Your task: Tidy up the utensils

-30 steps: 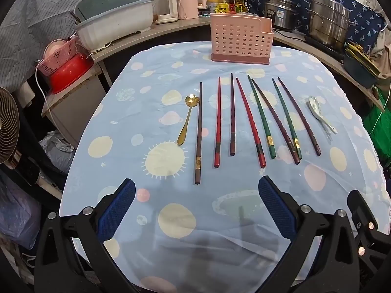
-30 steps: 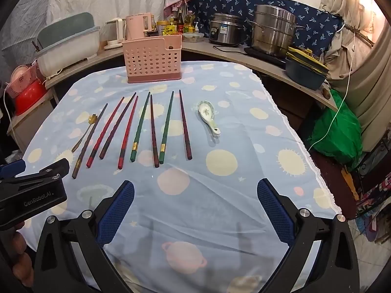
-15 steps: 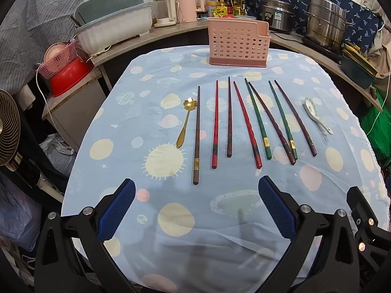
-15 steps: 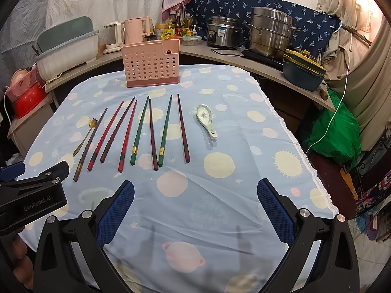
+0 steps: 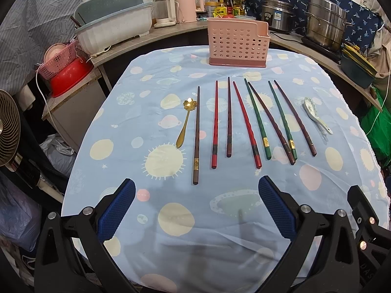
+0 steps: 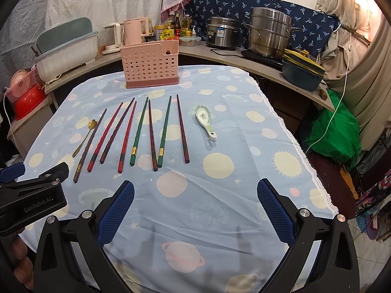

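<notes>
Where any writing can be read, it is the white "GenRobot.AI" on the body of the left gripper (image 6: 31, 190), seen at the lower left of the right wrist view. Bottles (image 6: 180, 28) on the counter (image 6: 256, 67) carry labels, and the cooker (image 6: 221, 35) has a sticker, all too small to read.

The left gripper (image 5: 196, 196) hovers over the near part of the cloth (image 5: 176, 219), its blue pads (image 5: 117, 207) spread wide with nothing between them. The right gripper (image 6: 195, 196) hovers likewise, pads (image 6: 275, 210) wide apart and empty.

Eight chopsticks (image 5: 246, 122) lie in a row across the middle of the cloth, tips pointing toward the pink holder (image 5: 238, 42), which stands upright at the far edge. Two are red, two green, the others dark brown. Near their thick ends one brown stick crosses under or over a green one; which is on top I cannot tell. A gold spoon (image 5: 185, 122) lies just left of the leftmost stick, a white ceramic spoon (image 6: 206, 119) apart to the right.

Bare cloth runs between the sticks' near ends and both grippers, and again between the tips and the holder. The cloth's right edge (image 6: 288, 131) drops off toward a green bag (image 6: 334, 131). Left of the table stand a red basin (image 5: 69, 78) and a fan (image 5: 7, 127).
</notes>
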